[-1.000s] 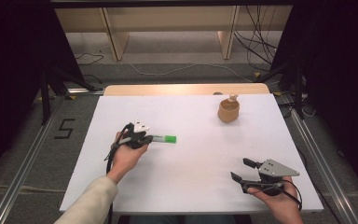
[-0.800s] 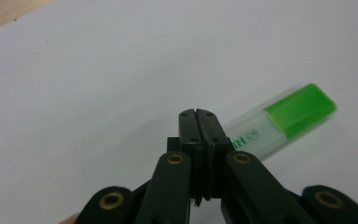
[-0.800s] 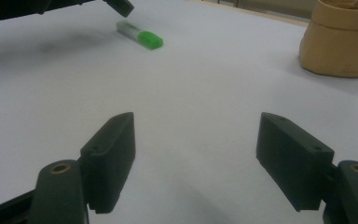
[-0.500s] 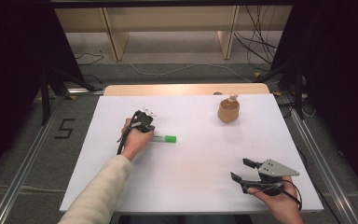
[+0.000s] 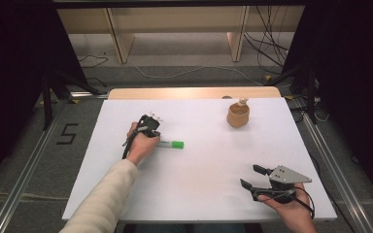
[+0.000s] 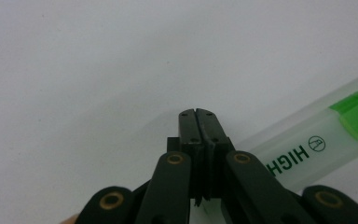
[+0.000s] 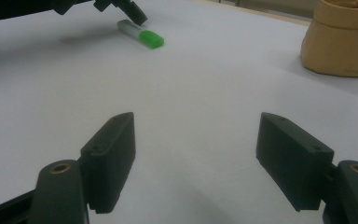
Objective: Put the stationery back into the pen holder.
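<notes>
Left gripper [image 6: 196,114]: jaws pressed together, empty, just beside the highlighter [image 6: 317,149], whose ends are cut off. Right gripper [image 7: 196,158]: spread, empty, well apart from the highlighter.

White table [image 5: 194,194], wooden shelving [image 5: 175,24] behind, grey floor [image 5: 24,160], dark curtains [image 5: 14,58]

The highlighter [image 6: 307,154] (lettering half covered by black jaws) runs off-frame.

Counting stuff sitting on white table [image 5: 199,194]: one green highlighter [image 5: 171,144], one tan pot [image 5: 238,115], two grippers – left [image 5: 148,127], right [image 5: 252,177].
</notes>
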Demonstrator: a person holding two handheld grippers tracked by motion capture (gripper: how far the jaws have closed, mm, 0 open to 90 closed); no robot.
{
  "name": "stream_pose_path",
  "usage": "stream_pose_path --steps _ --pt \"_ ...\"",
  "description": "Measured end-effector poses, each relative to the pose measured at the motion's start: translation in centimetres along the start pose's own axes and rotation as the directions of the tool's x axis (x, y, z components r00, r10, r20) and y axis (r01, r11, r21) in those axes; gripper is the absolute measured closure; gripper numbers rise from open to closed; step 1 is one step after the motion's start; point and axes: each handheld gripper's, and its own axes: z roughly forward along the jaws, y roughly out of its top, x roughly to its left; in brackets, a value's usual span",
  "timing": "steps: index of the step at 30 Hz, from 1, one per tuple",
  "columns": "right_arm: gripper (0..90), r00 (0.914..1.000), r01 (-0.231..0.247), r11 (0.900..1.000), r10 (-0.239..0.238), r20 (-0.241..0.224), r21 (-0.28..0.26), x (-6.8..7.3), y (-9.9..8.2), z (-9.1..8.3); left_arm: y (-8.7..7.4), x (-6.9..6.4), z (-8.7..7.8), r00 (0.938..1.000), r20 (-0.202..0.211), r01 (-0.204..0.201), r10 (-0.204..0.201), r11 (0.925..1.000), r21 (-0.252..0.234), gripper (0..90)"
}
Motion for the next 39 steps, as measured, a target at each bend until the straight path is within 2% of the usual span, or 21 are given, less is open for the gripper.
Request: stream_pose_path --steps 8,9,12,17,21,26,29,33,39 --pt "29.0 1.0000 0.001 1.0000 -0.001 0.003 0.001 0.0 0.0 -0.1 -0.5 -0.5 -1.0 0.9996 0.015 -0.027 0.026 0.9976 0.064 89.8" --pt "29.0 1.0000 0.001 1.0000 -0.001 0.003 0.002 0.0 0.0 -0.1 -0.7 -0.7 -1.2 0.9996 0.021 -0.018 0.016 0.9976 0.068 89.8" --pt "29.0 1.0000 -0.001 1.0000 0.001 0.003 0.002 0.0 0.0 -0.1 -1.2 -1.2 -1.8 0.9990 0.030 -0.037 0.034 0.9958 0.084 89.8" --pt "29.1 1.0000 0.000 1.0000 0.000 0.004 0.002 0.0 0.0 -0.1 -2.2 -2.4 -2.9 0.9981 0.046 -0.046 0.041 0.9922 0.116 89.8" --pt "29.0 1.0000 -0.004 1.0000 0.004 0.007 0.005 0.1 0.0 -0.2 -3.2 -3.5 -3.8 0.9971 0.061 -0.053 0.046 0.9914 0.119 89.8" --pt "29.0 1.0000 0.000 1.0000 0.000 0.004 0.002 0.1 0.1 -0.2 -4.2 -4.7 -4.8 0.9940 0.075 -0.088 0.080 0.9902 0.108 89.8" --pt "29.1 1.0000 0.002 1.0000 -0.002 0.006 0.000 0.1 0.1 -0.2 -4.7 -5.3 -5.2 0.9940 0.080 -0.082 0.074 0.9910 0.105 89.8" --pt "29.1 1.0000 0.001 1.0000 -0.001 0.006 0.001 0.1 0.1 -0.2 -5.0 -5.8 -5.4 0.9949 0.065 -0.083 0.077 0.9914 0.101 89.8" --pt "29.1 1.0000 -0.004 1.0000 0.004 0.008 0.002 0.1 0.1 -0.2 -5.1 -6.4 -5.6 0.9947 0.040 -0.099 0.095 0.9882 0.116 89.7"
